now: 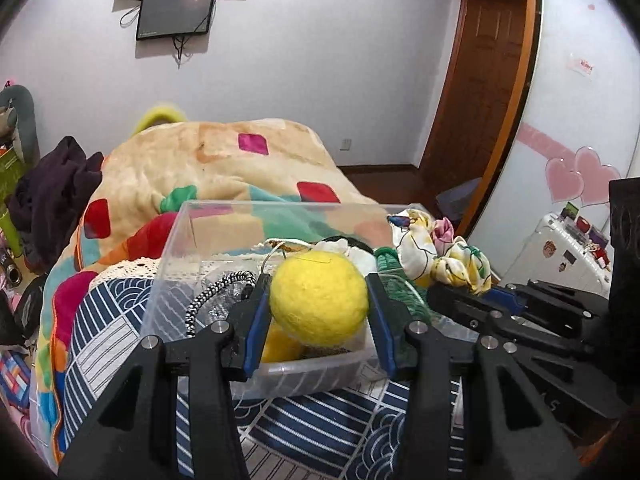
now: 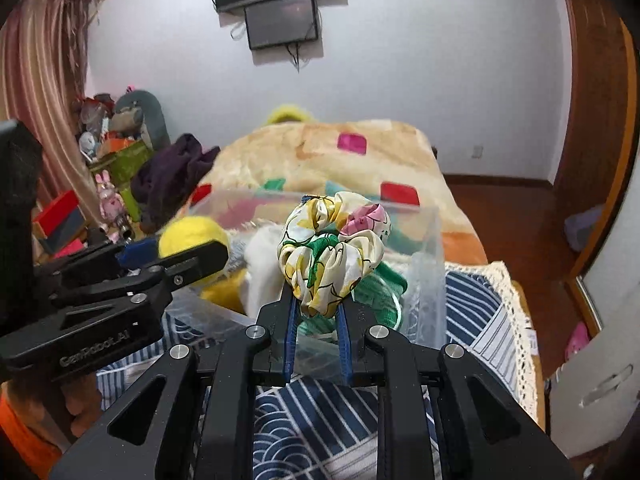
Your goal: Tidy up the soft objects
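Both wrist cams sit low and close behind their grippers, looking across the bed (image 1: 280,432) toward the far wall, left cam beside right, sharing the clear box (image 1: 304,372) and blanket (image 2: 320,152).

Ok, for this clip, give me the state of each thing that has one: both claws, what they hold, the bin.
left claw: shut on yellow felt ball, over the bin
yellow felt ball: gripped, lifted
right claw: shut on floral scrunchie
floral scrunchie: gripped, bunched, held above the bin
clear plastic bin: lidless, holding soft items
green knitted item: lying in the bin
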`<state>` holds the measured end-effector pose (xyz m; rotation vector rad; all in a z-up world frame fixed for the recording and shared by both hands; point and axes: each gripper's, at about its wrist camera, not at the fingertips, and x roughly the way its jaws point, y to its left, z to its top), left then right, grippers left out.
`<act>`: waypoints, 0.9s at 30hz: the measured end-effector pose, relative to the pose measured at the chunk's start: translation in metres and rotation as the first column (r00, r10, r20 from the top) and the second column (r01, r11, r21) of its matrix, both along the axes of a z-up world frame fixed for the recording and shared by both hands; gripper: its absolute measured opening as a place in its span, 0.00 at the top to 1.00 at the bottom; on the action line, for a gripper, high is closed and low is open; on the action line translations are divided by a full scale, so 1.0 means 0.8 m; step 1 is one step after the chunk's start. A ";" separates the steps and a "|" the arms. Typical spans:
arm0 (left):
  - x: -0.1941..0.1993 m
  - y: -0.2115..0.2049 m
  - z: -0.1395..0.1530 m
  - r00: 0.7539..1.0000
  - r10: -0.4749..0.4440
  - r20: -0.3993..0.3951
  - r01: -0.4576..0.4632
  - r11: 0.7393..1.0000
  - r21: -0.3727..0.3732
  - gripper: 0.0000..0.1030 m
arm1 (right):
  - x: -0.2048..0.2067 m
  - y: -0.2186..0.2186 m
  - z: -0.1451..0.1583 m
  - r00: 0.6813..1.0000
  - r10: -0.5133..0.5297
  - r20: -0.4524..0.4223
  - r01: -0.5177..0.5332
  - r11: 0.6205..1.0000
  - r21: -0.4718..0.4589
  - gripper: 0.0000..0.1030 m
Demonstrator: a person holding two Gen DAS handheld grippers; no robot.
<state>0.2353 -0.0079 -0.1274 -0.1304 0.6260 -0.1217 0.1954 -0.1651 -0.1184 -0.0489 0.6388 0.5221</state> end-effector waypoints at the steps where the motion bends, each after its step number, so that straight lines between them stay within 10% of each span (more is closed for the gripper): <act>1: 0.005 0.000 -0.004 1.000 0.003 -0.010 -0.003 1.000 0.001 0.56 | 0.004 0.000 -0.003 1.000 -0.003 -0.013 0.003 1.000 -0.001 0.85; 12: 0.023 -0.005 -0.024 0.998 0.009 -0.058 -0.008 1.000 0.025 0.56 | 0.028 -0.001 -0.016 0.997 -0.022 -0.077 0.020 0.999 -0.035 0.80; 18: 0.011 -0.001 -0.019 0.999 -0.009 -0.050 0.010 1.000 0.009 0.54 | 0.026 -0.013 -0.009 0.996 -0.057 -0.065 0.053 0.997 -0.058 0.49; 27: -0.053 0.009 0.020 0.999 0.000 0.044 0.000 1.000 0.005 0.54 | -0.012 -0.032 0.020 0.999 -0.018 -0.029 0.017 1.000 -0.011 0.48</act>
